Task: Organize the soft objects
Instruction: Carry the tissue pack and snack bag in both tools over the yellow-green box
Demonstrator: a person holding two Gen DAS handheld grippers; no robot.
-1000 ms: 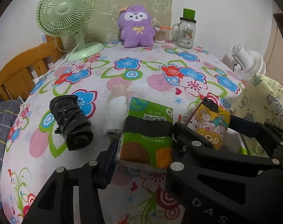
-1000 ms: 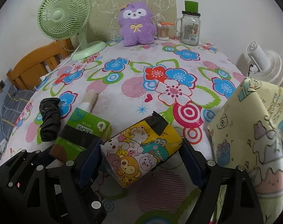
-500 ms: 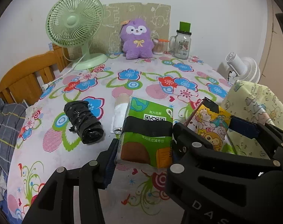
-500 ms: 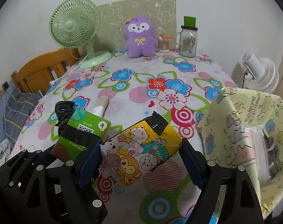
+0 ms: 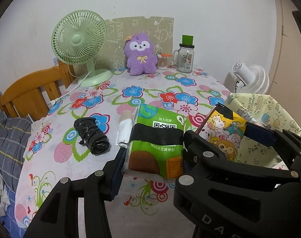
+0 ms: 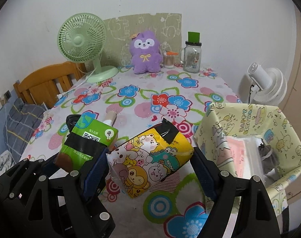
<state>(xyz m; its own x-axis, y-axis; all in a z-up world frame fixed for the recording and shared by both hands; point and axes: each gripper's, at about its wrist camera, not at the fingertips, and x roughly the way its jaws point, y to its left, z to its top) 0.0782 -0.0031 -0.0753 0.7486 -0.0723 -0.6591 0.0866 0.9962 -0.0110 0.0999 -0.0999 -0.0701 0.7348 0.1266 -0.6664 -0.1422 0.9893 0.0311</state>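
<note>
Both packs are off the bench (image 6: 190, 103) and, by my reading, bound for the pale yellow cartoon-printed fabric bin (image 6: 247, 117) at the right edge. To do it well, carry each pack over the rim before lowering, so a soft corner does not catch and fold the floppy wall inward. Let the right pack go first, since it hangs nearer the bin, then bring the left one across. Free each pack only once it sits low inside, beside the clear plastic bags already there.

The left tongs (image 5: 152, 154) are clenched on the green soft tissue pack with a black band (image 5: 157, 138), their pads pressing its two long sides. The right tongs (image 6: 150, 164) grasp the yellow cartoon-animal soft pack (image 6: 148, 158) across its width, spread wide around it. The two tools sit side by side, close together, both pitched downward toward the flowered cloth.

A black rolled plastic bag (image 5: 92, 135) and a white roll (image 5: 123, 130) lie on the bench, not yet collected.
</note>
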